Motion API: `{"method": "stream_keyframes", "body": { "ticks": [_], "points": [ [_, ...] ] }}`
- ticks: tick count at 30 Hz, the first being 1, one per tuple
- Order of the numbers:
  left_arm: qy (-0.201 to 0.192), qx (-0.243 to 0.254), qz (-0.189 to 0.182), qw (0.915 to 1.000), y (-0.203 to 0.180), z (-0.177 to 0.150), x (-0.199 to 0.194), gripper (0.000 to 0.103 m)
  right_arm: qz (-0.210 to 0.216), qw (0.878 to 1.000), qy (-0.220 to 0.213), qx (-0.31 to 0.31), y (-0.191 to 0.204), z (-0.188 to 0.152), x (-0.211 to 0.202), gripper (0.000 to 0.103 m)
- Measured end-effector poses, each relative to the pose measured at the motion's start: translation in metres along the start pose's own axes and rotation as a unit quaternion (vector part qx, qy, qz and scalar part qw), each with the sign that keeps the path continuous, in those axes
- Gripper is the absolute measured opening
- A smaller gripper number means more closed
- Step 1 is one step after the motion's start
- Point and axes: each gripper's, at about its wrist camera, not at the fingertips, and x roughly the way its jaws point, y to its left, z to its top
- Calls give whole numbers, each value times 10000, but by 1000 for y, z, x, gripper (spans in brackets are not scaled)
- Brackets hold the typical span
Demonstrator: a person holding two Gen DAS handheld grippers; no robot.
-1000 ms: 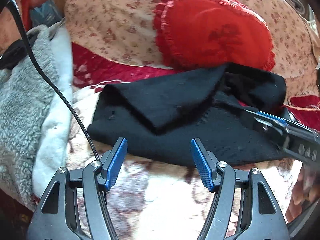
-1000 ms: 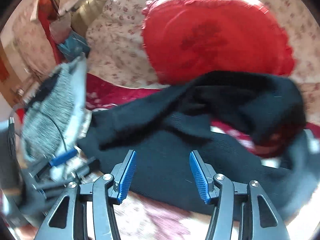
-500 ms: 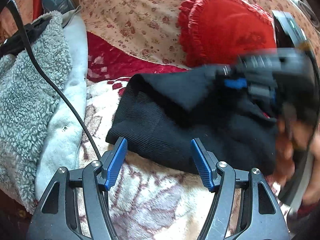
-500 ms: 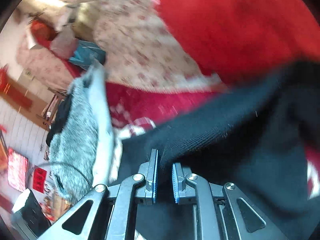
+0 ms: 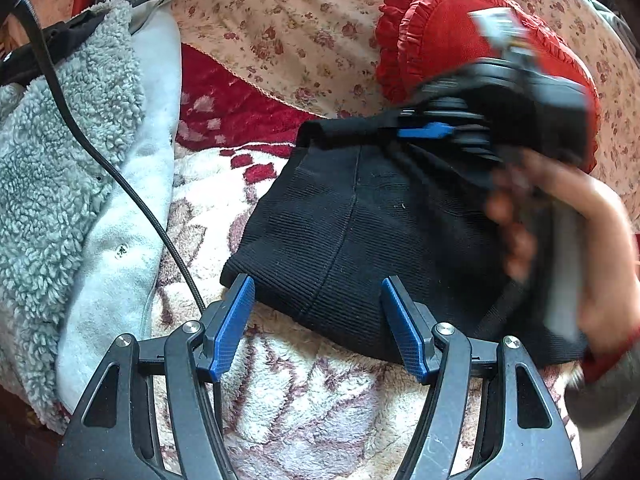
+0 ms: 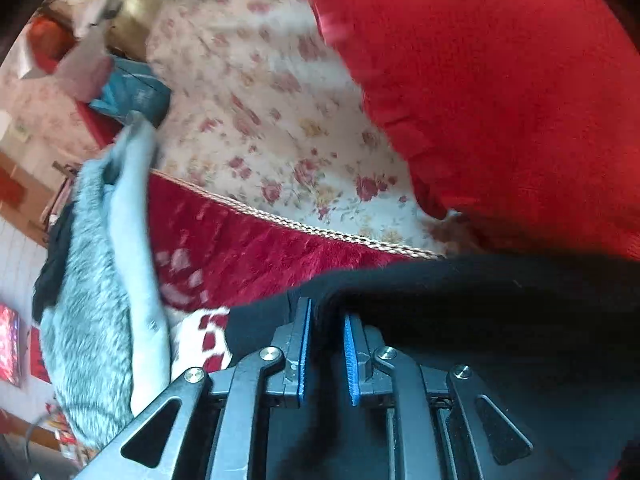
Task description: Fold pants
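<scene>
The black ribbed pants point(image 5: 360, 232) lie folded on a plush white and maroon blanket point(image 5: 320, 400). My left gripper point(image 5: 318, 330) is open and empty, its fingers just before the pants' near edge. My right gripper point(image 6: 326, 320) is shut on a fold of the pants point(image 6: 480, 300) and holds it up over the rest. In the left wrist view the right gripper point(image 5: 424, 132) is blurred, gripping the far edge of the pants, with the hand behind it.
A red frilled cushion point(image 5: 460, 52) rests on a floral cover point(image 5: 280, 28) behind the pants. A grey fleece garment point(image 5: 60, 184) lies at the left, with a black cable point(image 5: 132, 196) running across it.
My right gripper closed on the pants' edge and carried it leftward over the rest, making the pile shorter. My left gripper stayed open and shifted slightly left.
</scene>
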Motion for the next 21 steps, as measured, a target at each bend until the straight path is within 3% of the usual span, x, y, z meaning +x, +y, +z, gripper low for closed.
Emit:
{"method": "stream_keyframes", "body": {
  "ticks": [4,11,17,21],
  "points": [
    [-37,13,94,9999,-3,-1,-4,66,140,9997,-205,-73,-7,-40,-56,23],
    [-88,221,224,9995,-12,-7,-19,66,-300,9986,-434,36,-35,-135,-142,26],
    [41,-106,-108,9999,-1,-15,-32,66,-862,9921,-839,360,-79,-203,-218,27],
    [149,-438,-351,9983,5,-17,-35,66,-1340,9836,-1094,513,-107,-230,-261,32]
  ]
}}
